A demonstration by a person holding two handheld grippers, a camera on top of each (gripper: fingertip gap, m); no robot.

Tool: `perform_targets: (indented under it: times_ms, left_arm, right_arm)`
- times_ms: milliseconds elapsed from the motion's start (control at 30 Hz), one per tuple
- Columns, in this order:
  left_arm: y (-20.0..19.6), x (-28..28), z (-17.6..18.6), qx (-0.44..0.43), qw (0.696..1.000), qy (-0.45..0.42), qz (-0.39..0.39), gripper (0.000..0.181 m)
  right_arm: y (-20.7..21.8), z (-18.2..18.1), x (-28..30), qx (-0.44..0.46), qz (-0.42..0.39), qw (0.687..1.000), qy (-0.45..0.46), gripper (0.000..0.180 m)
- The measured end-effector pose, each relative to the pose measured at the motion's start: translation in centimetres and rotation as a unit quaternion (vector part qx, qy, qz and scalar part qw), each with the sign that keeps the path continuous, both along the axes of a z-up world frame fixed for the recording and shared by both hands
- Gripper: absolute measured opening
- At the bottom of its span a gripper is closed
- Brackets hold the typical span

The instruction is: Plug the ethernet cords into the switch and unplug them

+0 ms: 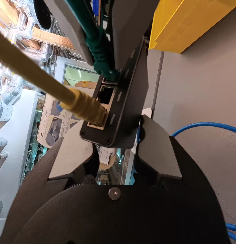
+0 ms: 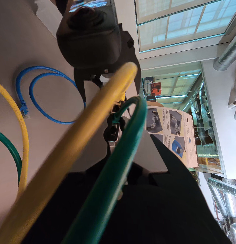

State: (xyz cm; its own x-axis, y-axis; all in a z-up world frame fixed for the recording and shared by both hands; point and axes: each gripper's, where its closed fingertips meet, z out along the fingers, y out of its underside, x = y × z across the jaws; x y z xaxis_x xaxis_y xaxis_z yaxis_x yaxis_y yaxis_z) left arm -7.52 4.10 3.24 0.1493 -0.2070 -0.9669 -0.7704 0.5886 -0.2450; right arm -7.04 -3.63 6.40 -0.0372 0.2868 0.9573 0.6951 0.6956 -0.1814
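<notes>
We note the grey table [image 2: 51, 43] carrying all the slack cable, which leaves the switch free to be lifted. The yellow bin [image 1: 187, 25] sits at the far right in the left wrist view; its inside is hidden, so we cannot list contents.

The left gripper [image 1: 114, 133] is clamped on the black switch [image 1: 122, 105], fingers on opposite faces, presumably to brace it against plug forces.

The right gripper [image 2: 129, 151] is largely hidden behind cables in its own view; we cannot tell its opening or whether it holds anything.

Ports, near to far: yellow cord [image 1: 87, 109] seated in the nearest, the middle port [image 1: 106, 95] empty, green cord [image 1: 101, 58] in the next.

The blue cord [image 2: 39, 95] lies coiled on the table, left of the switch, plug free. We judge it the remaining insertion.
</notes>
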Motion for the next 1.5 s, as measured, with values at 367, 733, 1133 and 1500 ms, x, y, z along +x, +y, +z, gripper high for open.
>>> perform_targets:
  times_ms: [367, 733, 1133, 1500]
  left_arm:
    - [-0.1, 0.0, -1.5, -0.052, 0.998, 0.039, 0.0, 0.037]
    - [0.1, -0.5, -1.5, -0.037, 0.997, 0.07, 0.023, 0.037]
    - [-2.2, 1.4, -0.8, -0.063, 0.996, -0.006, -0.063, 0.062]
    - [-6.9, 2.2, 1.8, -0.162, 0.95, -0.12, -0.236, 0.04]
  right_arm:
    - [0.8, -0.9, 0.9, -0.059, -0.018, 0.998, -0.001, 0.015]
    - [1.2, -1.9, 0.8, -0.078, -0.033, 0.996, -0.015, 0.017]
    - [-0.1, -0.3, 1.0, -0.043, -0.043, 0.998, -0.029, 0.013]
    - [-2.0, 0.8, 0.5, -0.044, -0.006, 0.999, -0.016, 0.013]
